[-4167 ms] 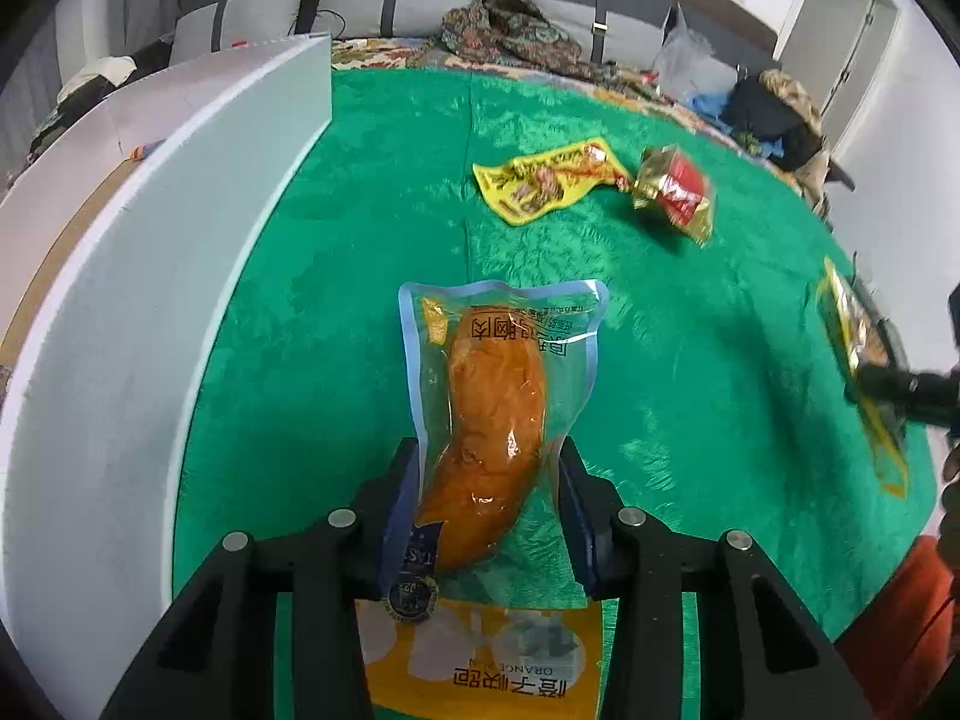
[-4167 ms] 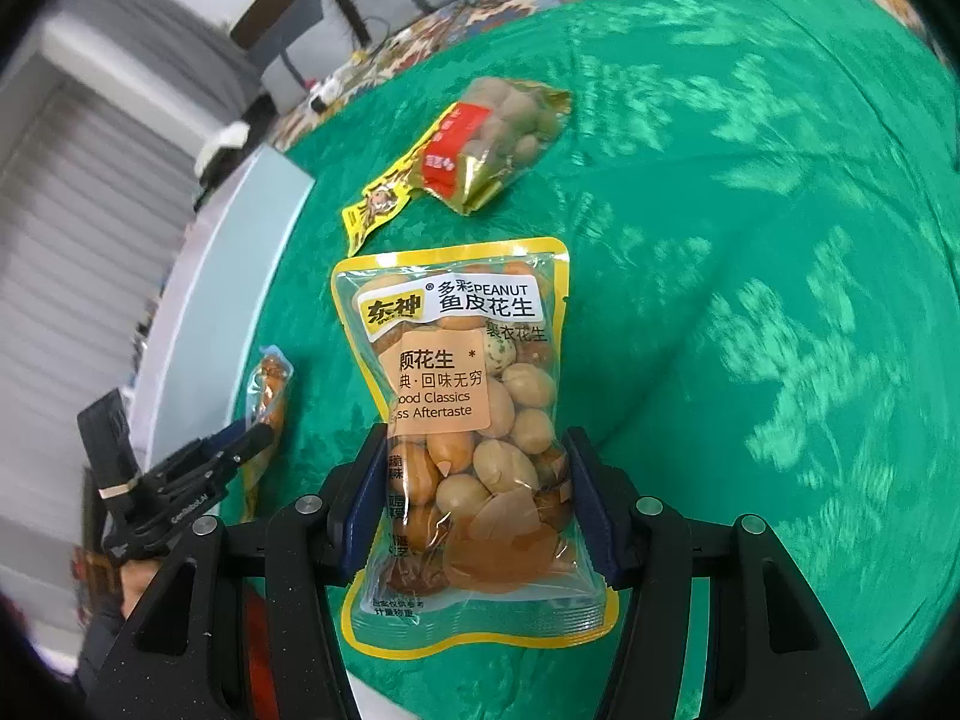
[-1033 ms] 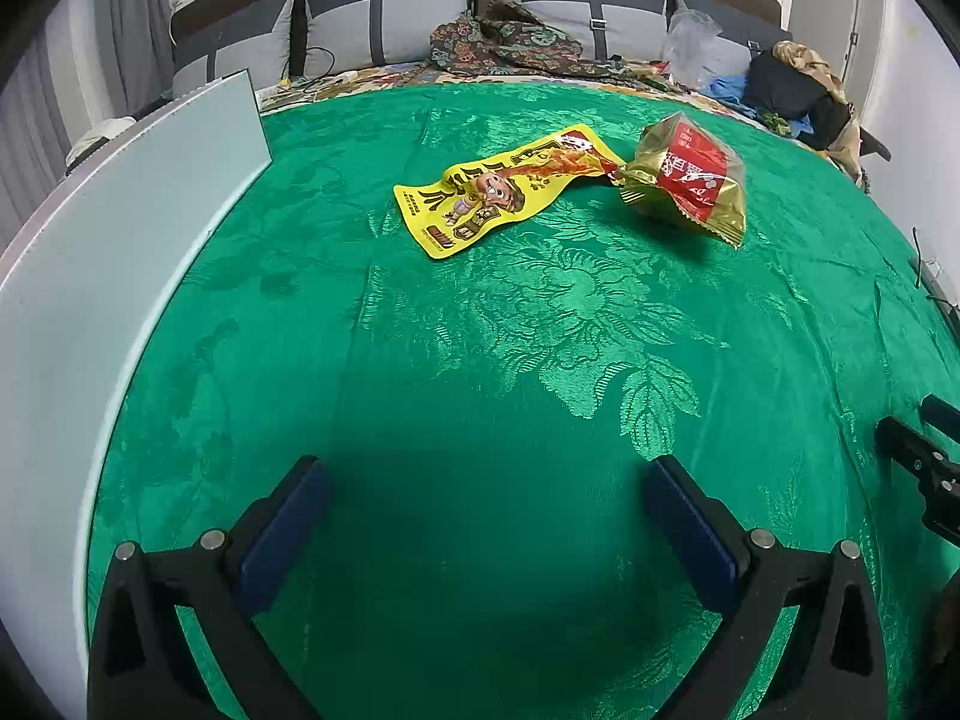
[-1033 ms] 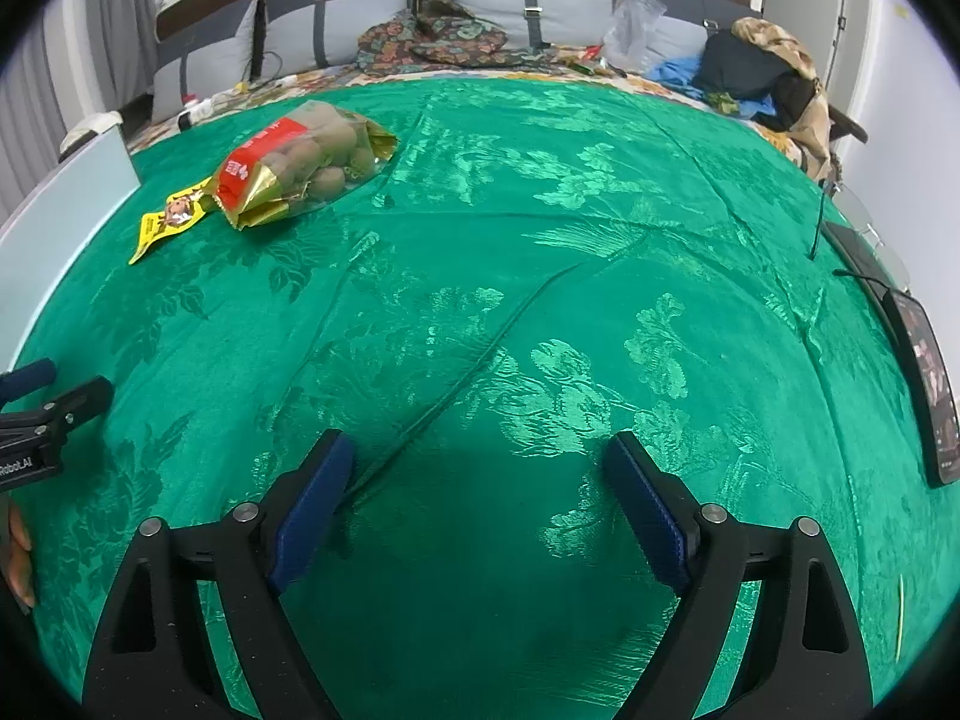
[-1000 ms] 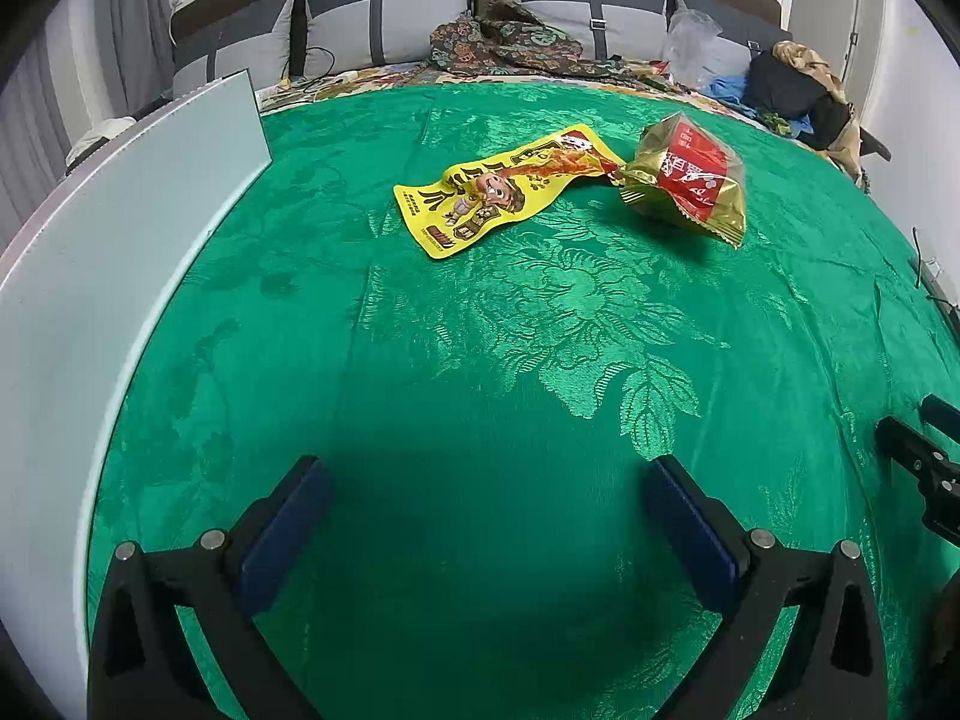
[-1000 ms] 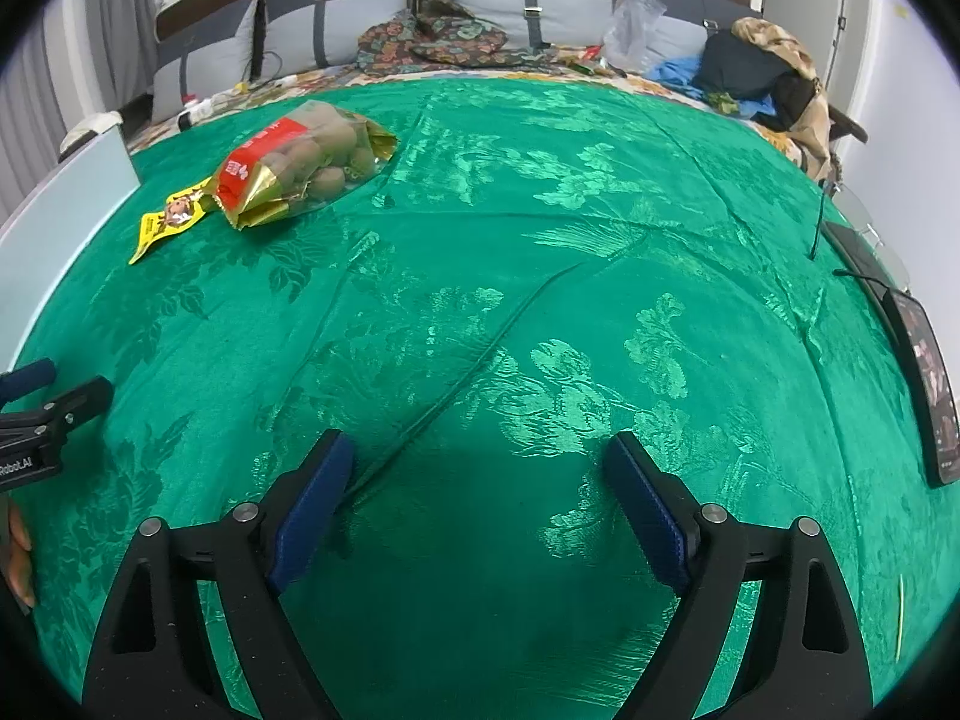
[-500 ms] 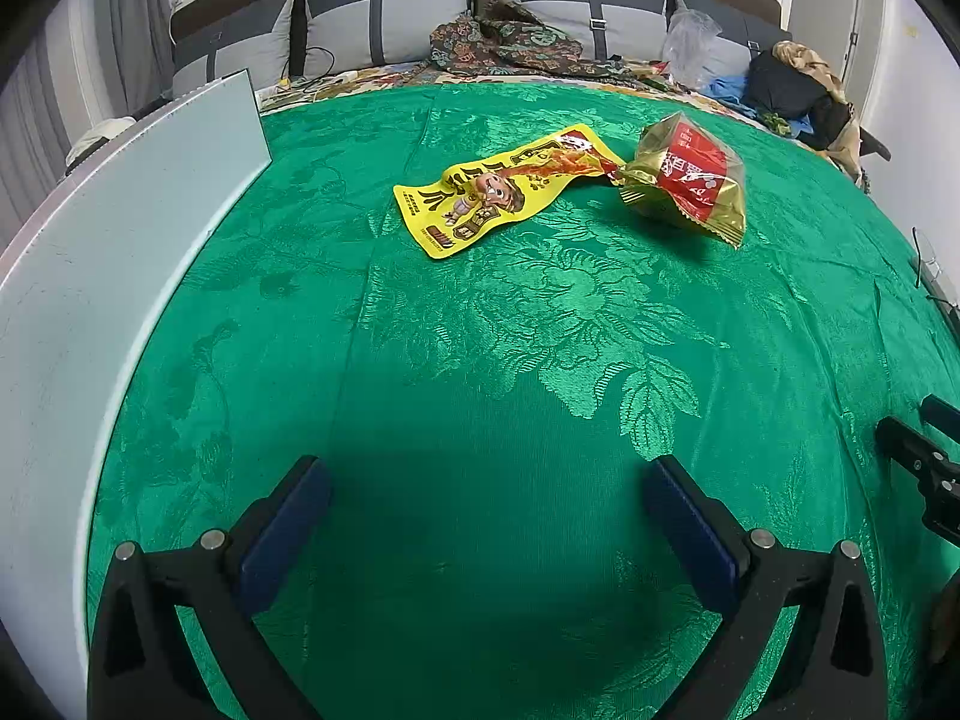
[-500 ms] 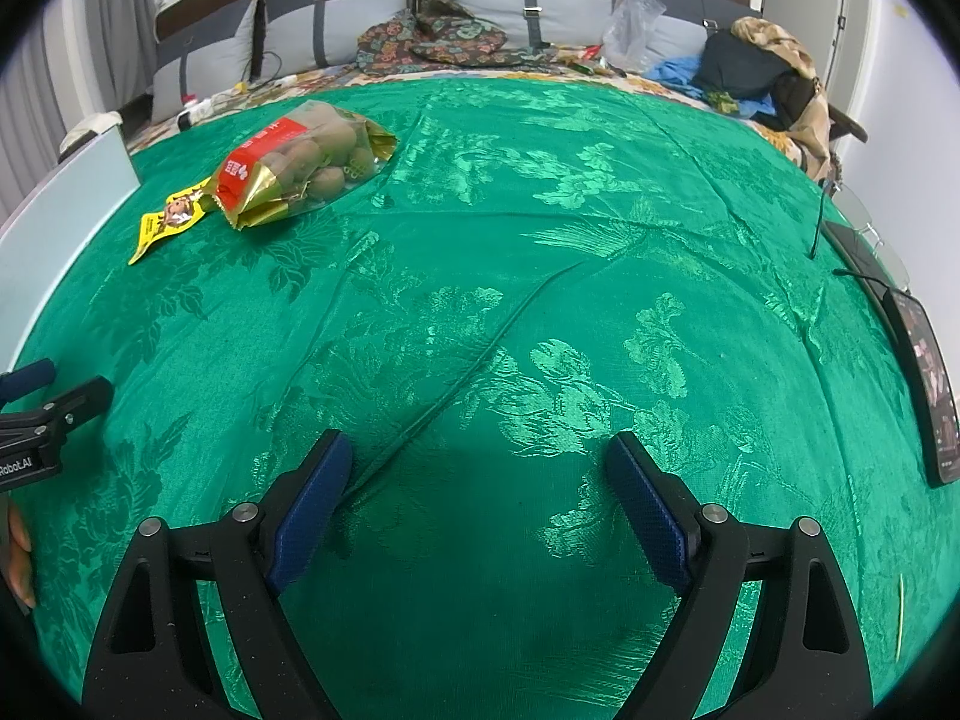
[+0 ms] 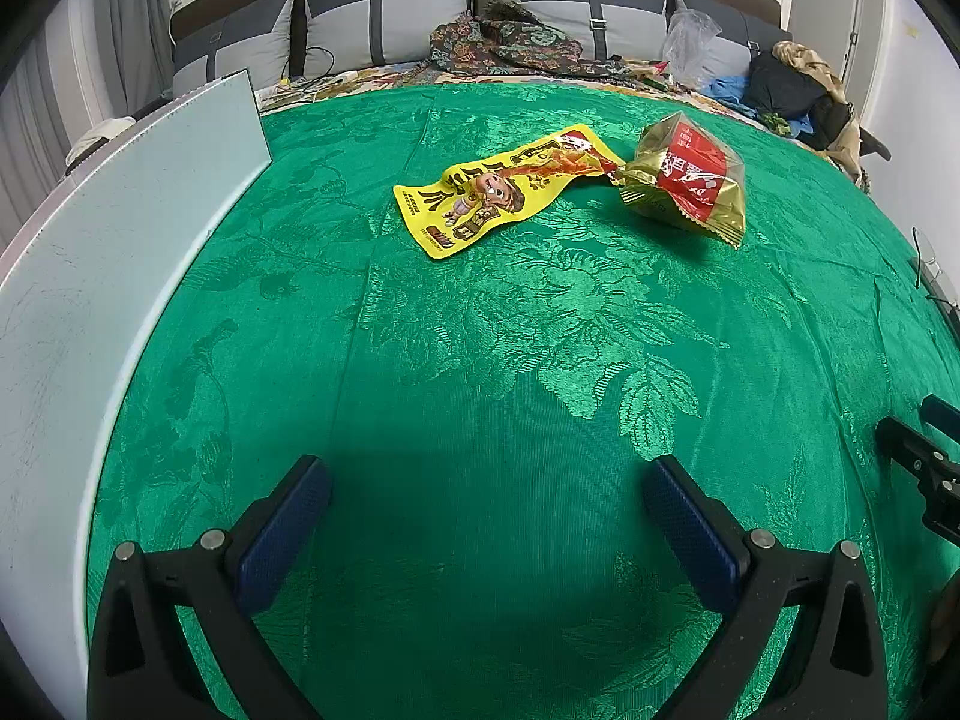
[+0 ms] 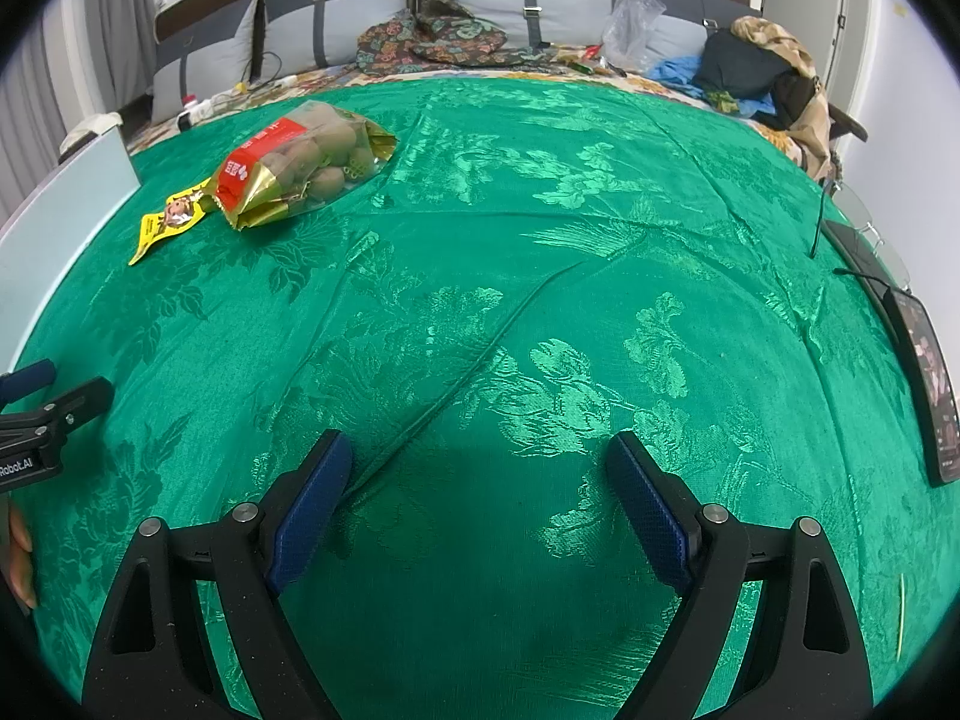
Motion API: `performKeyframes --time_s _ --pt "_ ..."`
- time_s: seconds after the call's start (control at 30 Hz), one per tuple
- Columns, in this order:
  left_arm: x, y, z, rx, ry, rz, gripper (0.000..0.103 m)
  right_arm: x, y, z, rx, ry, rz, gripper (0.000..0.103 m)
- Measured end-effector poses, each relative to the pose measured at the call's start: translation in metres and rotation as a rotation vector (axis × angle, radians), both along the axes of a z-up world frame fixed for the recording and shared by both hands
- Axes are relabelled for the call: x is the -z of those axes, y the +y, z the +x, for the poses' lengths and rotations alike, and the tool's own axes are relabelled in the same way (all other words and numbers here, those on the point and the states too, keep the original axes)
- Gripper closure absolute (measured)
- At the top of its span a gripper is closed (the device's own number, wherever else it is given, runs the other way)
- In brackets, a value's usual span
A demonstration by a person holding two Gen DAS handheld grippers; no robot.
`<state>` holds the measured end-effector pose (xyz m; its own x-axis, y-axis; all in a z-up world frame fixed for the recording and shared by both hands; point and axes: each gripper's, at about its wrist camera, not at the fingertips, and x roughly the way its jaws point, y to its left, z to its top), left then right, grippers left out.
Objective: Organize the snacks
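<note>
A flat yellow snack packet (image 9: 504,192) and a gold and red snack bag (image 9: 690,180) lie side by side on the green tablecloth (image 9: 480,360), far ahead of my left gripper (image 9: 486,480). That gripper is open and empty, low over the cloth. My right gripper (image 10: 480,456) is open and empty too. In the right wrist view the gold bag (image 10: 300,165) and the yellow packet (image 10: 171,219) lie at the far left. Each gripper's tip shows at the edge of the other's view: the right gripper in the left wrist view (image 9: 924,456), the left gripper in the right wrist view (image 10: 48,402).
A pale white board (image 9: 120,228) runs along the table's left side. A dark phone (image 10: 927,378) with a cable lies at the right edge. Grey cushions (image 9: 384,12), patterned cloth and bags are behind the table.
4.2 s ago each gripper was shut on a snack packet; these are out of view and both grippers are open. Nothing has moved in the last second.
</note>
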<state>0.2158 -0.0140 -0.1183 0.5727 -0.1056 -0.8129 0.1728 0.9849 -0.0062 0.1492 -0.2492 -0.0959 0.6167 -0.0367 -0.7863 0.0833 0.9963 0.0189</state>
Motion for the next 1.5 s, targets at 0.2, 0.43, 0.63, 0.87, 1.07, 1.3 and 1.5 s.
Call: performKeyframes --time_s 0.2,0.43,0.63,0.87,1.07,1.3,1.5 --pt "0.0 -0.001 0.0 0.0 0.0 0.0 0.0 0.0 0.0 0.0 0.0 0.0 0.001 0.013" --pt "0.0 -0.001 -0.001 0.0 0.0 0.0 0.0 0.0 0.0 0.0 0.0 0.0 0.001 0.013" --pt "0.0 -0.001 0.0 0.0 0.0 0.001 0.0 0.0 0.0 0.0 0.0 0.0 0.002 0.013" --pt "0.0 -0.001 -0.001 -0.001 0.0 0.001 0.0 -0.001 0.0 0.0 0.0 0.0 0.003 0.013" --pt "0.0 -0.001 -0.001 -0.001 0.0 0.0 0.0 -0.001 0.0 0.0 0.0 0.0 0.004 0.013" --pt "0.0 0.0 -0.001 -0.001 0.001 0.0 0.0 -0.001 0.0 0.0 0.001 0.0 0.004 0.013" --pt "-0.002 0.0 0.01 0.047 0.069 0.013 0.0 -0.001 0.0 0.0 0.001 0.0 0.005 0.013"
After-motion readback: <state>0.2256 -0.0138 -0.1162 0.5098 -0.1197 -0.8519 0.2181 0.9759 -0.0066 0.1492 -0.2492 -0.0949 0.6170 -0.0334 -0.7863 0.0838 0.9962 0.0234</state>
